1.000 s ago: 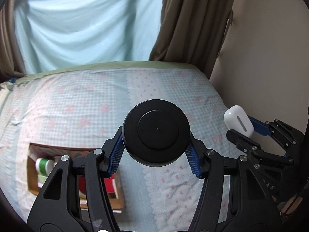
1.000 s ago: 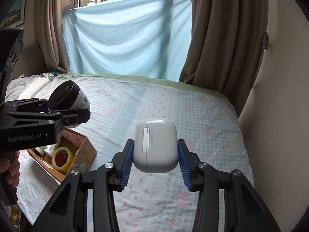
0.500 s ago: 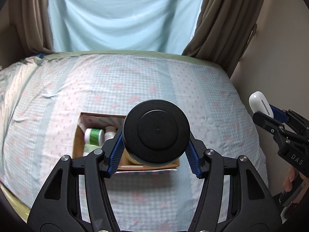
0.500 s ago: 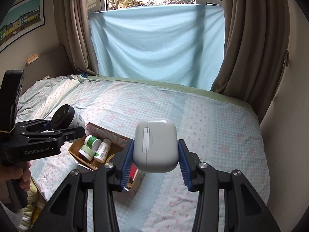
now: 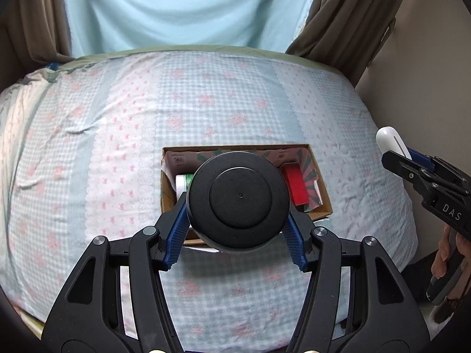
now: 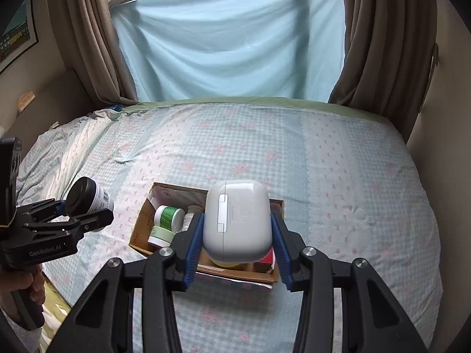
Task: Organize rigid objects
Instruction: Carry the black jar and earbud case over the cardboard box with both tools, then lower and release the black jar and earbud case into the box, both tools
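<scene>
My left gripper [image 5: 237, 236] is shut on a black-lidded jar [image 5: 238, 200], held in the air above an open cardboard box [image 5: 319, 181] on the bed. The jar's white labelled side shows in the right wrist view [image 6: 88, 198]. My right gripper [image 6: 237, 248] is shut on a white earbuds case [image 6: 237, 220], held above the same box [image 6: 141, 223]. The case also shows at the right in the left wrist view [image 5: 390, 142]. Inside the box lie green-lidded jars [image 6: 167, 216], a small white bottle [image 6: 188, 220] and a red item [image 5: 297, 185].
The bed [image 5: 206, 100] has a blue checked sheet with pink flowers. Brown curtains [image 6: 379, 38] and a pale blue cloth [image 6: 229, 44] hang behind it. A wall [image 5: 426, 73] runs along the bed's right side. A framed picture [image 6: 14, 35] hangs at the left.
Both grippers have swung and risen, so the box now sits under them near the centre of each view. Both still hold their objects.
</scene>
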`<move>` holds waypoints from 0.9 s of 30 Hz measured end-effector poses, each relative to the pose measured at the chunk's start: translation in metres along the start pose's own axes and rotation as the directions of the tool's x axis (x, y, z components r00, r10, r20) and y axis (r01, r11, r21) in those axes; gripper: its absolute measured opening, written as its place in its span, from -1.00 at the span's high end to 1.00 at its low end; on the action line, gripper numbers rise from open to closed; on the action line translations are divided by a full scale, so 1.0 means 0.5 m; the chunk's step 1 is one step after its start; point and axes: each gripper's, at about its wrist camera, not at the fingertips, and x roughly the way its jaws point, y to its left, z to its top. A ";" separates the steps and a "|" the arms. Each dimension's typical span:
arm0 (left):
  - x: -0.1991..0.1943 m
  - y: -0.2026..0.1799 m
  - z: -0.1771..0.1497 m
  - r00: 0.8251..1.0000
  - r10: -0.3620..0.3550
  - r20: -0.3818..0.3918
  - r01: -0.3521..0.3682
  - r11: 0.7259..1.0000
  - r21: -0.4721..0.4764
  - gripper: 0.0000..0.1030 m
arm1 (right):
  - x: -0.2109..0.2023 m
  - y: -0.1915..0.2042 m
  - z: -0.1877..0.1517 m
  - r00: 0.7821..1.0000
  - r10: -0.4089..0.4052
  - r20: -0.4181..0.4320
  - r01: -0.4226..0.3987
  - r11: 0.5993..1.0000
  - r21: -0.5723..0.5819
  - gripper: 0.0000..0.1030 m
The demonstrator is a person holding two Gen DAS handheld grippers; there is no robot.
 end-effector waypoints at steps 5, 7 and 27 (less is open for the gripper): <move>0.061 0.047 0.021 0.998 -0.021 -0.061 0.021 1.000 0.005 -0.06 | 0.062 0.033 0.015 0.999 -0.007 -0.043 0.008 1.000 0.019 0.21; 0.092 0.058 0.029 0.996 -0.025 -0.083 0.026 1.000 0.011 -0.06 | 0.090 0.041 0.016 0.998 -0.008 -0.063 0.009 1.000 0.018 0.21; 0.466 0.011 0.073 0.930 -0.062 -0.362 0.133 0.976 0.175 -0.06 | 0.426 -0.024 -0.025 0.937 0.040 -0.346 0.000 0.993 0.116 0.21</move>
